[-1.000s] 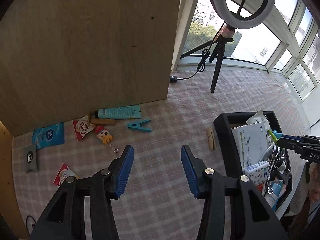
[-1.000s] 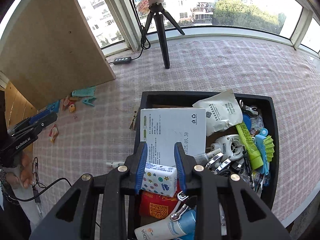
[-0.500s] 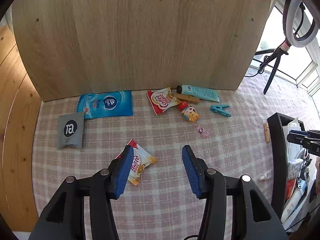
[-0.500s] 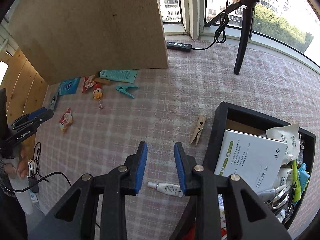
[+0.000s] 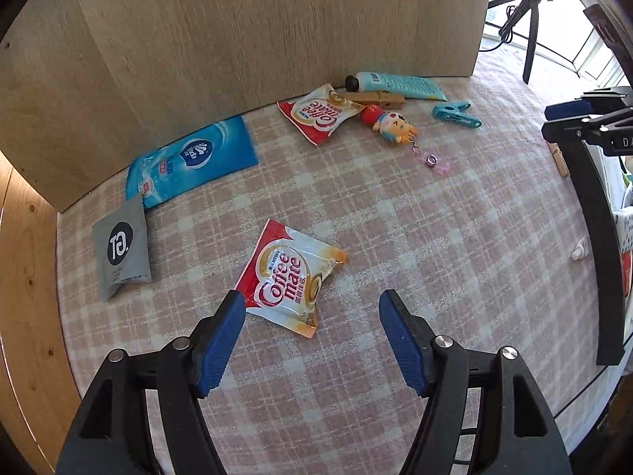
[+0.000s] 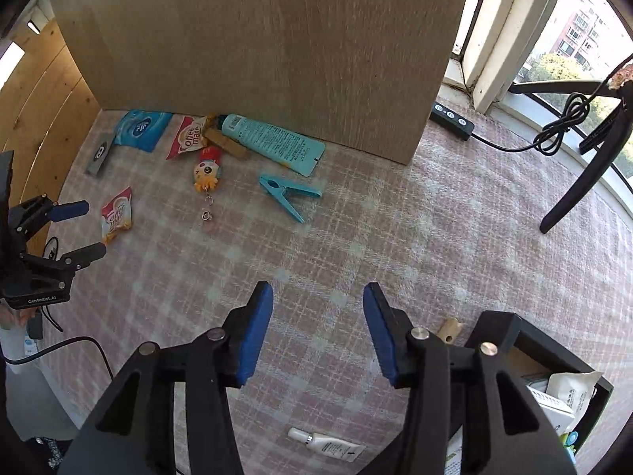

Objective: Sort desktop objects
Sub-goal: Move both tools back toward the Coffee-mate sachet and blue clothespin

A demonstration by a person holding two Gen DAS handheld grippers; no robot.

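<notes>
My left gripper [image 5: 312, 312] is open, low over the checked cloth, its fingertips either side of the near end of a red and white Coffee mate sachet [image 5: 290, 277]. It also shows at the left of the right wrist view [image 6: 77, 229]. My right gripper [image 6: 318, 308] is open and empty above bare cloth. Along the wooden board lie a second Coffee mate sachet [image 5: 320, 113], a blue tissue pack [image 5: 190, 162], a grey sachet [image 5: 120, 249], a teal tube [image 6: 273, 142], a wooden peg [image 6: 227, 144], a doll keychain [image 6: 205, 170] and a blue clothes peg [image 6: 287, 194].
A black bin [image 6: 554, 360] with sorted items stands at the lower right. Beside it lie a wooden peg [image 6: 449, 328] and a small white tube [image 6: 328, 443]. A tripod leg [image 6: 581, 186] and a cabled remote [image 6: 451, 116] are at the back right. A wooden wall [image 5: 23, 277] bounds the left.
My left gripper has dropped towards the near Coffee mate sachet and opened wider. My right gripper has left the bin, swung left over the cloth and opened wider.
</notes>
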